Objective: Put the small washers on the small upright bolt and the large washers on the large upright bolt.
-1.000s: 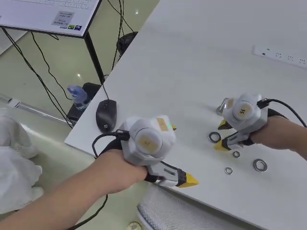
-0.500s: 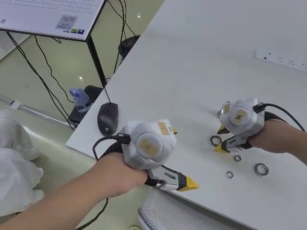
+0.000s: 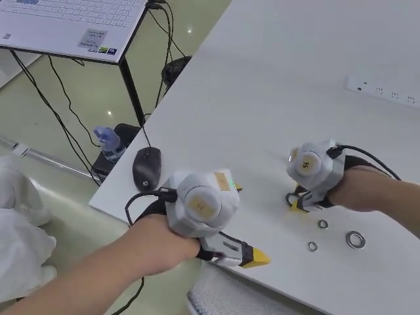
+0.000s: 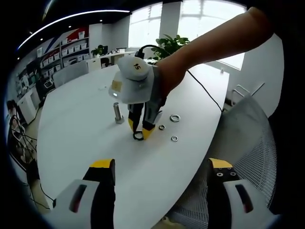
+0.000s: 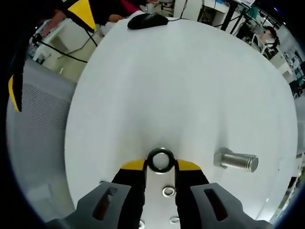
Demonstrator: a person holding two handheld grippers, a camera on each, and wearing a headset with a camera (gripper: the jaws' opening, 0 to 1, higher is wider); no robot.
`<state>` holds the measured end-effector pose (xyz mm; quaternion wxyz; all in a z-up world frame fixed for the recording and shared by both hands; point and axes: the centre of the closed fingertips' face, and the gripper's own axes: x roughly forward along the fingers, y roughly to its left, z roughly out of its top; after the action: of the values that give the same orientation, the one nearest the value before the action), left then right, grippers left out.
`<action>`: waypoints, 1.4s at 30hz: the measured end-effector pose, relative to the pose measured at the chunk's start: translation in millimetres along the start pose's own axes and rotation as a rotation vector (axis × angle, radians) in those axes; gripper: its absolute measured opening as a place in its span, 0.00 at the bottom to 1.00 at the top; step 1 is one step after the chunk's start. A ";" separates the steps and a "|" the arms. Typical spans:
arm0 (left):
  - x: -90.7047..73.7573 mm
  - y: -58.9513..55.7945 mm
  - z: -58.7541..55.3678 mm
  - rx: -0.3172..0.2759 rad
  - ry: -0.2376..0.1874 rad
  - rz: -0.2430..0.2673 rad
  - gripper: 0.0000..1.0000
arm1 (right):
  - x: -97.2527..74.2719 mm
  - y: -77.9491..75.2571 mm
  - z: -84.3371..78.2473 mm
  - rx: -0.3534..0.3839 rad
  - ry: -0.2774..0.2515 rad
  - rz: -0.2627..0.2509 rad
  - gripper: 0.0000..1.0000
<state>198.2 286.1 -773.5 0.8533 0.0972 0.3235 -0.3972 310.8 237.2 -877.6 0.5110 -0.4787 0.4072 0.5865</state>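
My right gripper [image 3: 296,203] [image 5: 160,164] points down at the white table [image 3: 262,98], its yellow tips shut around a large washer [image 5: 160,160] [image 4: 138,136] that lies on the surface. An upright bolt [image 5: 236,161] [image 4: 117,113] stands just beside it. Two small washers [image 3: 323,224] [image 3: 312,247] and another large washer [image 3: 356,239] lie to the right of the gripper. My left gripper [image 3: 244,223] [image 4: 161,164] hovers open over the table's near edge, with nothing between its fingers.
A black mouse [image 3: 146,168] sits near the table's left corner and a power strip [image 3: 380,90] lies at the far right. A mesh chair [image 3: 223,295] is below the near edge. A laptop [image 3: 72,23] stands on a side stand at the upper left.
My right gripper has shifted left onto the large washer and its jaws have closed around it. The left gripper has hardly moved.
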 end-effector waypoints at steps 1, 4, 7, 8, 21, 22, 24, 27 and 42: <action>0.2 -0.3 0.5 0.002 -0.001 0.000 0.78 | 0.1 0.2 -0.9 -0.009 0.006 -0.002 0.24; -0.1 0.2 3.0 0.003 -0.005 0.007 0.77 | 1.2 -2.5 -2.4 -0.006 0.006 -0.003 0.22; -0.5 0.7 4.6 0.002 -0.008 0.012 0.77 | 2.4 -5.2 -3.2 0.008 -0.003 0.006 0.21; -0.5 0.7 4.6 0.002 -0.008 0.012 0.77 | 2.5 -4.9 -3.2 0.010 -0.004 0.005 0.21; -2.1 9.2 3.9 -0.013 -0.014 0.040 0.77 | -14.0 -5.4 -8.8 0.101 -0.029 0.023 0.21; -2.0 9.9 4.0 -0.014 -0.015 0.041 0.78 | -18.2 -2.9 -9.4 0.105 -0.030 0.024 0.21; -2.1 11.4 4.2 -0.011 -0.014 0.044 0.78 | -24.2 -0.5 -11.7 0.102 -0.029 0.024 0.21; -2.3 15.2 5.7 -0.008 -0.021 0.056 0.80 | -33.2 -0.5 -17.0 0.109 -0.023 0.019 0.21; 1.5 16.0 8.5 -0.005 -0.035 0.048 0.92 | -75.6 -17.9 -30.1 0.154 -0.033 -0.017 0.21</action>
<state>214.8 292.3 -769.4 0.8684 0.0960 0.3072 -0.3773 334.3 194.8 -809.8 0.5580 -0.4318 0.4383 0.5568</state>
